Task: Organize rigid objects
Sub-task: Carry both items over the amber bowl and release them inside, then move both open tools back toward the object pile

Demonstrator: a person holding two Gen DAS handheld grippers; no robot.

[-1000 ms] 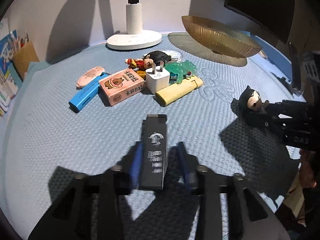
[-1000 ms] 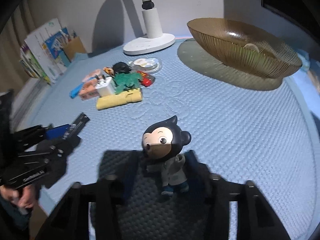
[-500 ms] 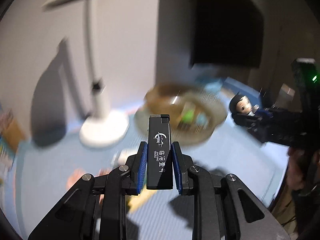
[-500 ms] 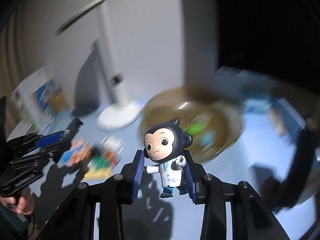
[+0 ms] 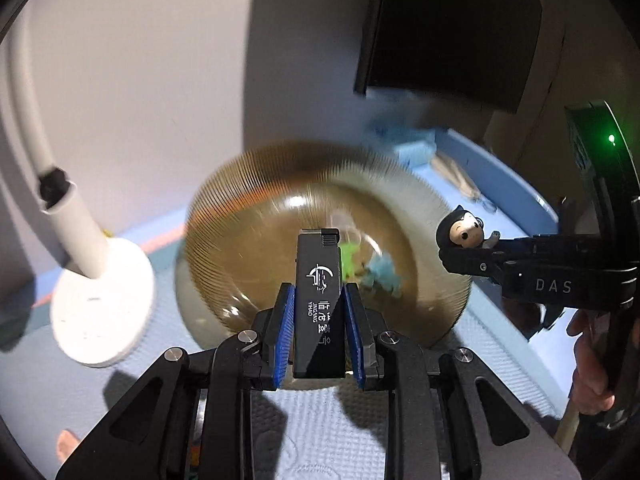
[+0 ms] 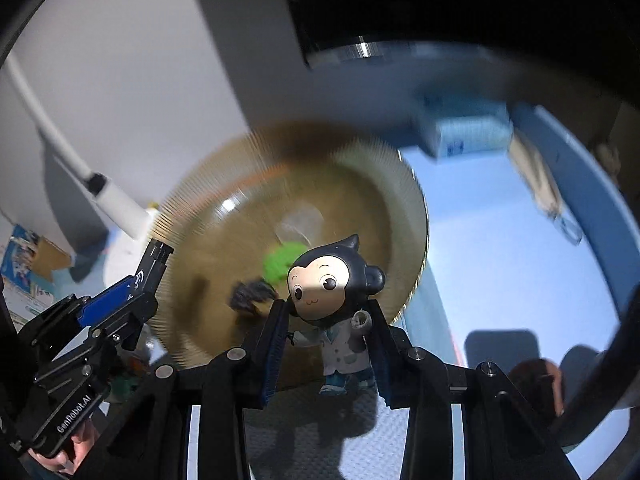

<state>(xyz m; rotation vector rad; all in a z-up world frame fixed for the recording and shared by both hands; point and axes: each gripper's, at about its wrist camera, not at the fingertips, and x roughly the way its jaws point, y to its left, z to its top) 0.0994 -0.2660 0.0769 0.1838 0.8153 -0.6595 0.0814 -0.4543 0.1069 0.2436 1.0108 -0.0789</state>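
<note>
Left claw [image 5: 319,330] is clamped on slim black rigid lighter [image 5: 319,300], mid-body | right claw [image 6: 326,344] is closed on hard big-headed monkey figurine [image 6: 340,304] at torso | both are held over ribbed amber glass bowl [image 5: 248,184] | judged light, stiff, slippery; bowl fragile.

white desk lamp [image 5: 96,312] left | dark monitor [image 5: 448,28] on wall | books [image 6: 20,268] far left | blue mat [image 5: 320,432]

Each wrist camera looks forward and steeply down along its own fingers, close above the amber bowl [image 5: 320,216] near the mat's [image 5: 500,340] far edge. Both views share that bowl, the lamp [image 6: 120,208], and the other gripper at one side.
</note>
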